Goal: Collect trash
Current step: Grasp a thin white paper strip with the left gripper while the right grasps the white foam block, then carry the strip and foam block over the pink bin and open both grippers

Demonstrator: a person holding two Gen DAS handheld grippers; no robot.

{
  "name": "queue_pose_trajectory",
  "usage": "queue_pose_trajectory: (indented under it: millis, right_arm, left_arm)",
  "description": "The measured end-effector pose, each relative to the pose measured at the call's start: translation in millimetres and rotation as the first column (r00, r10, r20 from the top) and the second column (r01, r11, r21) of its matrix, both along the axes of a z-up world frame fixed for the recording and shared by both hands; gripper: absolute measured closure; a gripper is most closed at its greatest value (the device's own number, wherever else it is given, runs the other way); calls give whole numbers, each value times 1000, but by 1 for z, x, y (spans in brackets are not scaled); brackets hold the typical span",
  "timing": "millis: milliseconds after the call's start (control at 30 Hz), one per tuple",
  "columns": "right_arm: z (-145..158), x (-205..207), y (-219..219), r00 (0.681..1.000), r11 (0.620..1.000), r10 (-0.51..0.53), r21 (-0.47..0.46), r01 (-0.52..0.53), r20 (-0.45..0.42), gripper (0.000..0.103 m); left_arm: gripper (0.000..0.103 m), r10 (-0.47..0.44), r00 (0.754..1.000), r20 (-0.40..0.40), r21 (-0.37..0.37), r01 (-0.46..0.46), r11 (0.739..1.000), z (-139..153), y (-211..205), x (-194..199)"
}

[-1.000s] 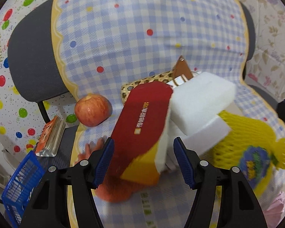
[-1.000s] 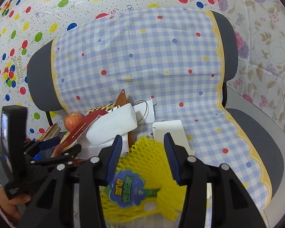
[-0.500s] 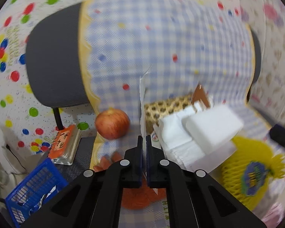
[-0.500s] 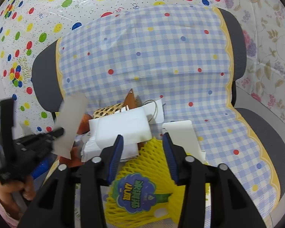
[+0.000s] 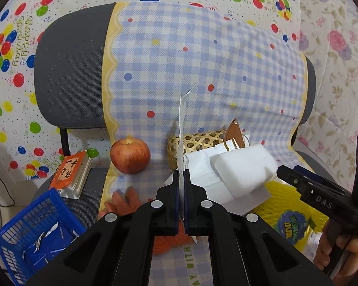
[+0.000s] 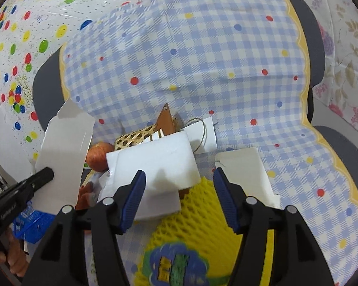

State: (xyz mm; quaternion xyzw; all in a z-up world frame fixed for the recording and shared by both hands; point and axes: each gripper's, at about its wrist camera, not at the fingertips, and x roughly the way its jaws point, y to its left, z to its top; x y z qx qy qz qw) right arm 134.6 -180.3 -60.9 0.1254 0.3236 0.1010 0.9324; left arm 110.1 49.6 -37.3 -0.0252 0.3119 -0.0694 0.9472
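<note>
Cardboard scrap lifted off the chair [image 5: 71, 76], with the blue basket [image 5: 35, 236] waiting low beside it.
The left tongs [image 5: 181, 178] pinch the torn card [image 6: 64, 157] edge-on, likely to drop it in the basket; the right tongs [image 6: 179, 190] hang spread over the white foam block [image 6: 155, 162] and yellow net [image 6: 202, 226].

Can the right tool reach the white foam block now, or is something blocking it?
Probably yes. The right tool is open, and the foam block lies uncovered just ahead of it.
</note>
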Motion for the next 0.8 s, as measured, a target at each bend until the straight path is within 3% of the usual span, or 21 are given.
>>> queue_pose_trajectory:
  millis: [167, 300, 400, 467, 633, 800]
  right_arm:
    - [-10, 20, 1, 999, 999, 12, 30, -11, -33, 57]
    - [-17, 27, -1, 998, 996, 27, 87, -22, -57, 58]
    - [-15, 25, -2, 999, 993, 33, 114, -28, -42, 78]
    - [-6, 17, -1, 1000, 995, 31, 94, -31, 3, 85]
    - [37, -28, 6, 986, 999, 4, -37, 2, 164, 87]
    - [58, -68, 6, 974, 989, -13, -138, 45, 226, 87]
  left_arm:
    - [100, 11, 1000, -5, 10, -11, 1000, -5, 0, 10]
    - [100, 17, 1000, -10, 7, -17, 1000, -8, 1, 12]
    - [100, 23, 1000, -7, 10, -22, 1000, -7, 2, 9]
    - [101, 22, 1000, -2, 13, -22, 1000, -4, 3, 6]
    - [102, 16, 1000, 0, -19, -16, 1000, 3, 11, -4]
    - [102, -6, 1000, 27, -61, 7, 998, 18, 14, -28]
